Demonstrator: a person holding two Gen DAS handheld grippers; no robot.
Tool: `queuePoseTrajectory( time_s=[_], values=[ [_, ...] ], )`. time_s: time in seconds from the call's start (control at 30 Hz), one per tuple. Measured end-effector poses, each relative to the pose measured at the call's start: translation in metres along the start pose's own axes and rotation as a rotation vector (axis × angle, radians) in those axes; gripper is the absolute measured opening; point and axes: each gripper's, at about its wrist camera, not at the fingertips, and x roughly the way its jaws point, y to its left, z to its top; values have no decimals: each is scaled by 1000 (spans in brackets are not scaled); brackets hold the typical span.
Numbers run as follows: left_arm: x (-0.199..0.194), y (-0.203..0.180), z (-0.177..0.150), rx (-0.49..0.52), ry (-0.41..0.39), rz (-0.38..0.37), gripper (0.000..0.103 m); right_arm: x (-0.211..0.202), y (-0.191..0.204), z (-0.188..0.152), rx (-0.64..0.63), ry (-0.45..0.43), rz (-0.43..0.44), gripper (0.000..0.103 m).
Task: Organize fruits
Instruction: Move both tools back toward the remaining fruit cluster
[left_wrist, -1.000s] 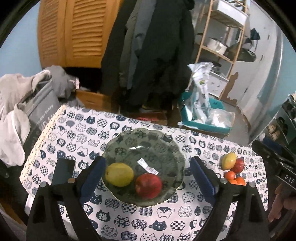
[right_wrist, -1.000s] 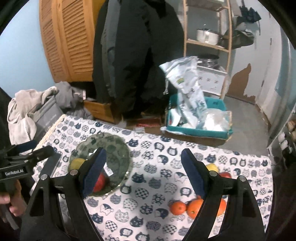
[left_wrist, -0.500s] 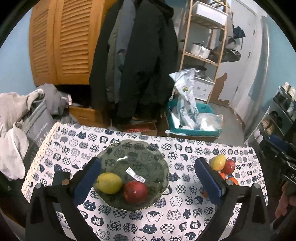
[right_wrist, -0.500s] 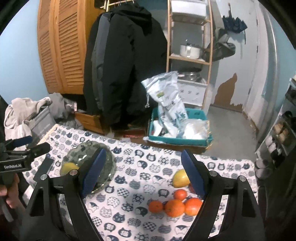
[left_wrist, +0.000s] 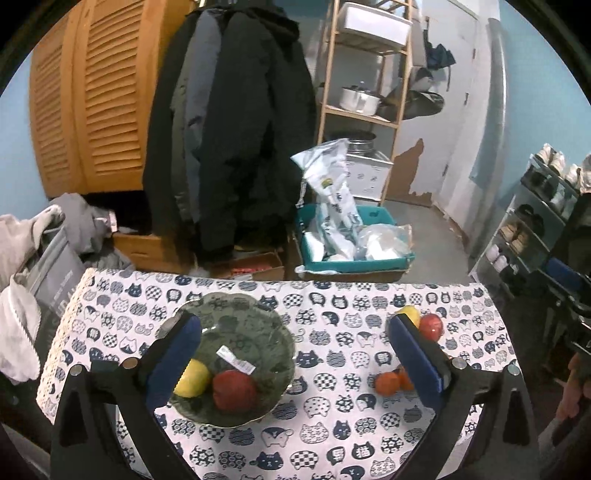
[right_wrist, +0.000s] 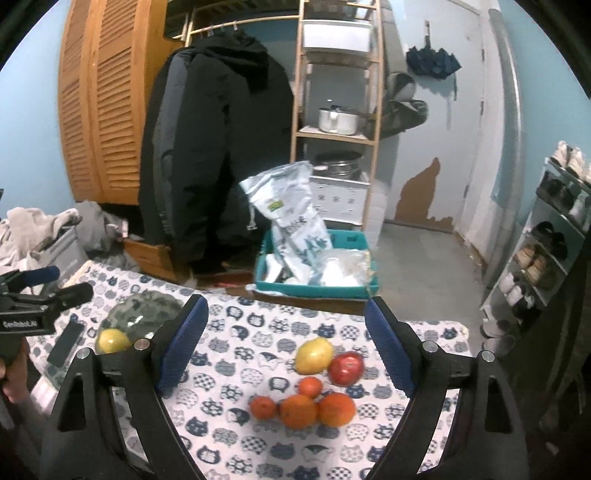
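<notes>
1. The left gripper (left_wrist: 291, 354) hung wide open and empty above the green bowl (left_wrist: 255, 321), which held a lemon (left_wrist: 192, 378) and an apple (left_wrist: 233, 390).
2. The right gripper (right_wrist: 286, 343), jaws opening with nothing between them, hovered over loose fruit (right_wrist: 317, 384) on the tablecloth (right_wrist: 236, 339).

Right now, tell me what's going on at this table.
A person holds a gripper in each hand, sorting fruit into a green bowl. The bowl already holds a lemon and an apple. The left gripper is open and empty above it. The right gripper is opening, empty, over the loose pile: another lemon, an apple and four oranges.
</notes>
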Motion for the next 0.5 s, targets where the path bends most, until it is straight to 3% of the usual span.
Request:
queuePoseTrajectory(
  time_s=[0.5],
  values=[
    [11, -60, 3, 90, 21, -55, 102, -10, -59, -26, 78, 25, -90, 87]
  ],
)
